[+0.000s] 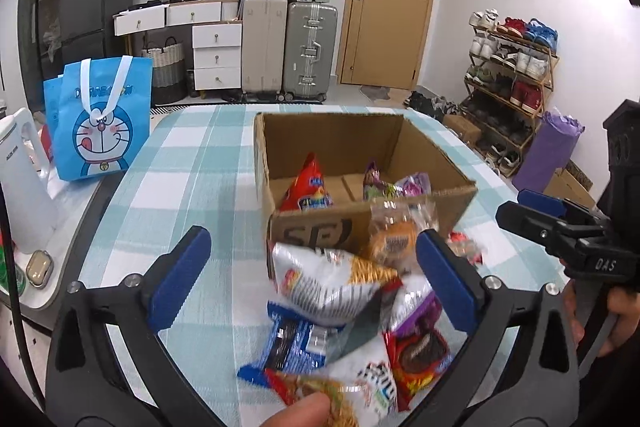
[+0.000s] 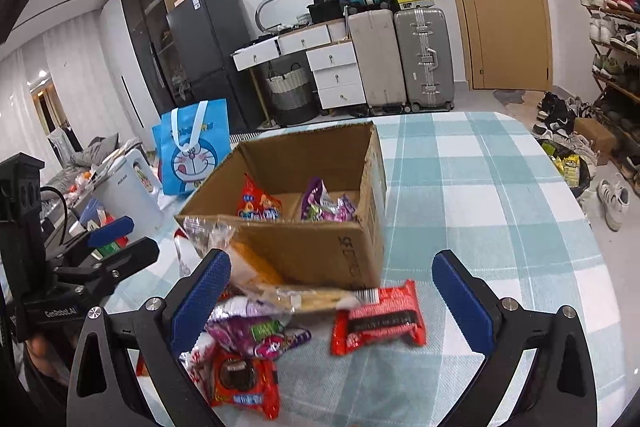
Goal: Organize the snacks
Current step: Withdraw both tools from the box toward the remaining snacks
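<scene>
An open cardboard box point(image 1: 372, 227) point(image 2: 320, 251) stands on the checked tablecloth. It holds a red snack bag point(image 1: 306, 187) point(image 2: 258, 205) and purple packets point(image 1: 394, 187) point(image 2: 326, 205). A pile of snack packets lies in front of it: a silver bag point(image 1: 328, 283), a blue packet point(image 1: 288, 343), a red cookie packet point(image 1: 420, 351) point(image 2: 240, 375), a red wafer packet point(image 2: 380, 319), a purple packet point(image 2: 256, 335). My left gripper point(image 1: 316, 275) is open above the pile. My right gripper point(image 2: 332, 303) is open and empty over the packets.
A blue cartoon tote bag point(image 1: 100, 123) point(image 2: 192, 151) stands left of the box, with a white appliance point(image 1: 20, 183) beside it. Suitcases point(image 1: 288, 47), drawers and a shoe rack point(image 1: 512, 87) stand behind the table. The table edge curves off at the right point(image 2: 580, 187).
</scene>
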A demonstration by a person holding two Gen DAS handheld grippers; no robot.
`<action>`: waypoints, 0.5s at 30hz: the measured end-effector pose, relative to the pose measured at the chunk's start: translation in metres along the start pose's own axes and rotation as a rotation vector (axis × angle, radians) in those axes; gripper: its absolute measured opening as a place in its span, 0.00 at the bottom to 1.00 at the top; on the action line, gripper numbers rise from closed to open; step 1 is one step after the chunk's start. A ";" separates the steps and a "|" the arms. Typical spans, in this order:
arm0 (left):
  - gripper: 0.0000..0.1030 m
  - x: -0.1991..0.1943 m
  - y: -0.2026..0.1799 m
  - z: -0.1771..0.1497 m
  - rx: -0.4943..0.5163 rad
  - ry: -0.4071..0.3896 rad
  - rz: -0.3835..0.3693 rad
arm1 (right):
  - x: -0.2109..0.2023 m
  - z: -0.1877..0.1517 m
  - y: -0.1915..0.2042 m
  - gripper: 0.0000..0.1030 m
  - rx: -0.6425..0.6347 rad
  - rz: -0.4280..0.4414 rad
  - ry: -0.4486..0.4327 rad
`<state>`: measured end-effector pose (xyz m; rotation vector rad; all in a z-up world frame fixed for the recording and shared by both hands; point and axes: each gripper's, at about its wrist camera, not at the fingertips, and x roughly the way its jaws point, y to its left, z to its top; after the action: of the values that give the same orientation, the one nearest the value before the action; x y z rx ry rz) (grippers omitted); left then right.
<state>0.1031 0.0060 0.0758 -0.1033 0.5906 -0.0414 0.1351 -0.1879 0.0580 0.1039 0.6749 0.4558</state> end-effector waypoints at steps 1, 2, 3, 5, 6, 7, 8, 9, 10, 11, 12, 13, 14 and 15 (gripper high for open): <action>0.99 -0.003 0.000 -0.003 0.004 0.004 -0.001 | -0.001 -0.003 0.000 0.99 -0.006 -0.004 0.005; 0.99 -0.005 0.000 -0.005 0.006 0.008 0.000 | -0.002 -0.007 0.001 0.99 -0.008 -0.009 0.011; 0.99 -0.008 0.001 -0.010 0.004 0.011 0.000 | -0.002 -0.010 0.002 0.99 -0.009 -0.011 0.019; 0.99 -0.012 0.001 -0.018 0.001 0.024 0.002 | -0.003 -0.015 0.003 0.99 -0.018 -0.008 0.034; 0.99 -0.014 0.001 -0.023 -0.001 0.027 0.001 | -0.003 -0.018 0.004 0.99 -0.025 -0.012 0.043; 0.99 -0.016 0.001 -0.028 0.002 0.033 0.003 | -0.004 -0.020 0.005 0.99 -0.029 -0.013 0.044; 0.99 -0.015 -0.001 -0.033 0.004 0.037 0.008 | -0.005 -0.022 0.006 0.99 -0.031 -0.015 0.043; 0.99 -0.018 -0.002 -0.038 0.010 0.038 0.013 | -0.005 -0.025 0.007 0.99 -0.035 -0.015 0.046; 0.99 -0.018 -0.004 -0.041 0.019 0.042 0.021 | -0.005 -0.027 0.008 0.99 -0.038 -0.012 0.051; 0.99 -0.018 -0.005 -0.045 0.029 0.049 0.028 | -0.005 -0.029 0.008 0.99 -0.036 -0.011 0.053; 0.99 -0.020 -0.006 -0.049 0.031 0.055 0.034 | -0.006 -0.031 0.009 0.99 -0.034 -0.020 0.050; 0.99 -0.021 -0.006 -0.053 0.025 0.057 0.032 | -0.007 -0.032 0.009 0.99 -0.036 -0.027 0.049; 0.99 -0.022 -0.006 -0.056 0.016 0.056 0.026 | -0.007 -0.033 0.010 0.99 -0.039 -0.030 0.048; 0.99 -0.025 -0.004 -0.061 0.002 0.056 0.022 | -0.008 -0.035 0.010 0.99 -0.038 -0.029 0.049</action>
<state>0.0484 -0.0018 0.0401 -0.0944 0.6475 -0.0237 0.1046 -0.1841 0.0377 0.0477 0.7144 0.4443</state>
